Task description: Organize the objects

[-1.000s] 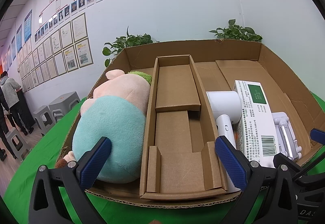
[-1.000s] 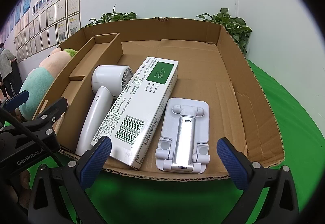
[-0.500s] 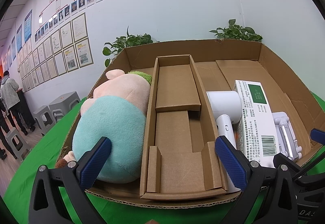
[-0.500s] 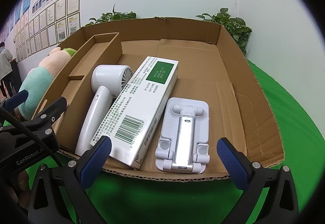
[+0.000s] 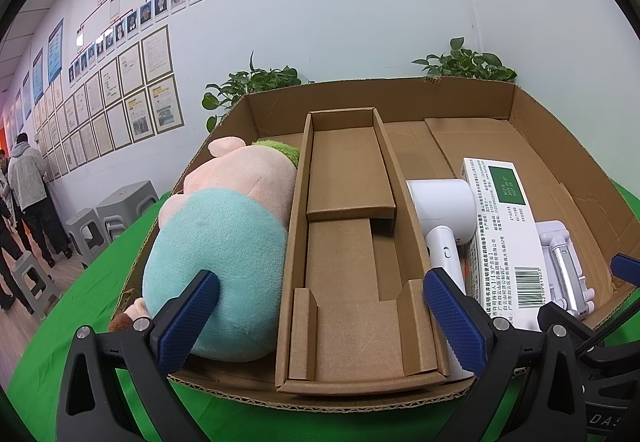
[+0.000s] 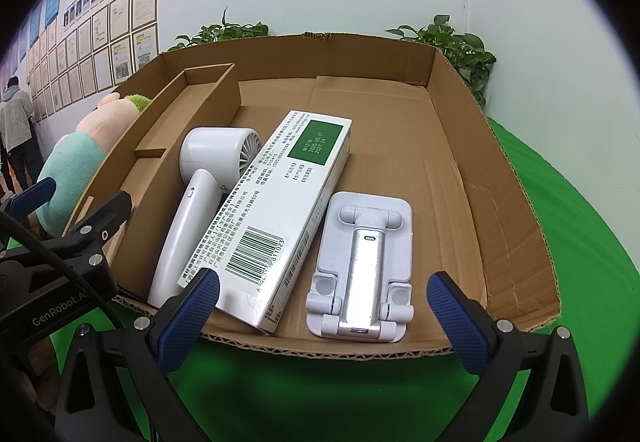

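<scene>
My left gripper (image 5: 320,316) and right gripper (image 6: 322,312) both hang spread wide and empty at the near rim of the cardboard tray (image 6: 516,209). Inside it, the phone stand (image 6: 362,268) lies nearest my right gripper; I'd approach low and square. The plush toy (image 5: 224,242) hides the tray's left corner.

White phone stand (image 6: 362,270), boxed carton (image 6: 276,209) and hair dryer (image 6: 196,197) side by side in cardboard tray (image 6: 460,129).
</scene>
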`<state>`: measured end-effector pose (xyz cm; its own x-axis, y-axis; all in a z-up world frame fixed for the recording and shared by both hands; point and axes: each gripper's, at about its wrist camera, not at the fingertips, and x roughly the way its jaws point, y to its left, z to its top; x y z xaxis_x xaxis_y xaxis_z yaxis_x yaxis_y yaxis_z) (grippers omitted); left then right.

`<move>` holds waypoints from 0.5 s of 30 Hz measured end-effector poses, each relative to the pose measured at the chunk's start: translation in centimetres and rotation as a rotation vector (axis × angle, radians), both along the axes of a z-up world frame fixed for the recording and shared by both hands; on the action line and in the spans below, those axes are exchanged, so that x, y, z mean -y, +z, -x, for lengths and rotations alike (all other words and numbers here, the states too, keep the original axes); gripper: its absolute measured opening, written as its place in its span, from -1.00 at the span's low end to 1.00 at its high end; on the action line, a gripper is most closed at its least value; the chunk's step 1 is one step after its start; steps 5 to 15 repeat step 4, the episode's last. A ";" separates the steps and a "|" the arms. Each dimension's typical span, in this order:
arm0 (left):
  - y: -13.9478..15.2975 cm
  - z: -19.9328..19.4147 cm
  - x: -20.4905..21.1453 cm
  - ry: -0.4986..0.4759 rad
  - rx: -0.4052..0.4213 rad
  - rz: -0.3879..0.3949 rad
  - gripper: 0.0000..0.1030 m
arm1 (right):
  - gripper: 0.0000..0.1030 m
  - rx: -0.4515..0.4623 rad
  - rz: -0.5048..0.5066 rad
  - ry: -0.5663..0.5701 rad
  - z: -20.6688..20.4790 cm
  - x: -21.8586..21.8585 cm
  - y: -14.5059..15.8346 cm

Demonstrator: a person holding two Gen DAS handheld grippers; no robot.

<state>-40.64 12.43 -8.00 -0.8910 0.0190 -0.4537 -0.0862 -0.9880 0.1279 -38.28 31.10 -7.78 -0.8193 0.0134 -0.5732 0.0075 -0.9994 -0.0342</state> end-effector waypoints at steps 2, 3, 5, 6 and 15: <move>0.0 -0.1 -0.1 0.003 -0.001 0.004 1.00 | 1.00 0.000 0.000 0.000 0.0 0.0 0.0; 0.0 -0.1 -0.1 0.004 -0.002 0.005 1.00 | 1.00 0.000 0.000 0.000 0.0 0.0 0.0; -0.1 0.0 0.0 0.005 -0.002 0.005 1.00 | 1.00 0.000 0.000 0.000 0.0 0.0 0.0; -0.1 0.0 0.0 0.005 -0.002 0.005 1.00 | 1.00 0.000 0.000 0.000 0.0 0.0 0.0; -0.1 0.0 0.0 0.005 -0.002 0.005 1.00 | 1.00 0.000 0.000 0.000 0.0 0.0 0.0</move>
